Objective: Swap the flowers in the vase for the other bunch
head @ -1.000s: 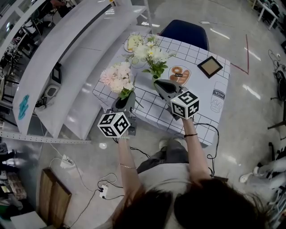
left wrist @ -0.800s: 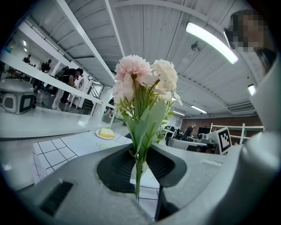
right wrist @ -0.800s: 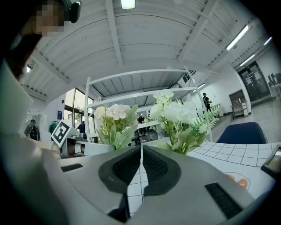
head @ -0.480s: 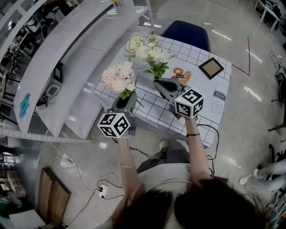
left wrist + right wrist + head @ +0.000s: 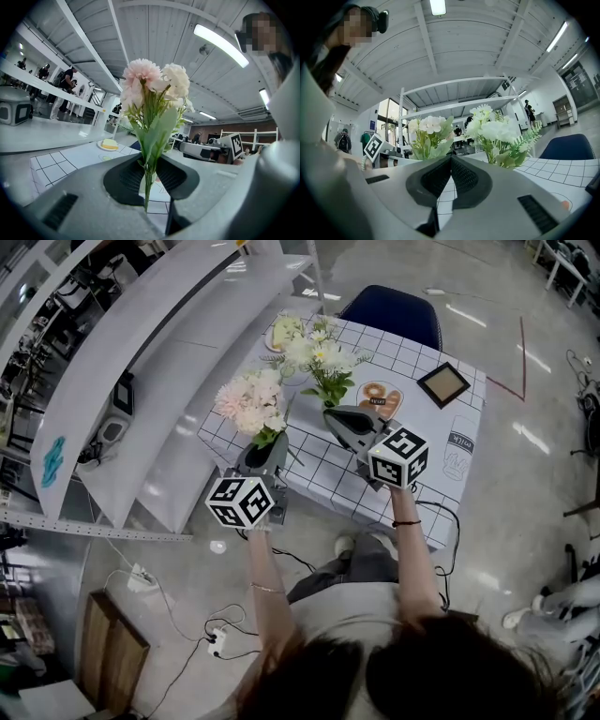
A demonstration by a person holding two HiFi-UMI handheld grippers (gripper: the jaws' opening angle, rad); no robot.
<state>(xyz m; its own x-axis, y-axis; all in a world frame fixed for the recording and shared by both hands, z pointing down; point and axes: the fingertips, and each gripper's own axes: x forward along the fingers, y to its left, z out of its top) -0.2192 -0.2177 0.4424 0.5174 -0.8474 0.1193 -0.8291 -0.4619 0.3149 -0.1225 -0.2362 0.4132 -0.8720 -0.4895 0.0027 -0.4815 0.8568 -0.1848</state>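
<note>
Pinching the green stems of the pink bunch (image 5: 154, 89) between the pads of the left gripper (image 5: 149, 176), blooms upright, over the near left edge of the checked table (image 5: 314, 474). Pressed together on nothing at the right gripper (image 5: 451, 161), tips level, just short of the white bunch (image 5: 499, 133) standing upright on the table. Between the two bunches, only a narrow gap. Beyond the white bunch, by the far edge, a plate (image 5: 279, 331) and a blue chair (image 5: 389, 307). To the right, open cloth up to a dark frame (image 5: 441, 381). To the left, close along the table edge, long white shelves (image 5: 159, 334).
</note>
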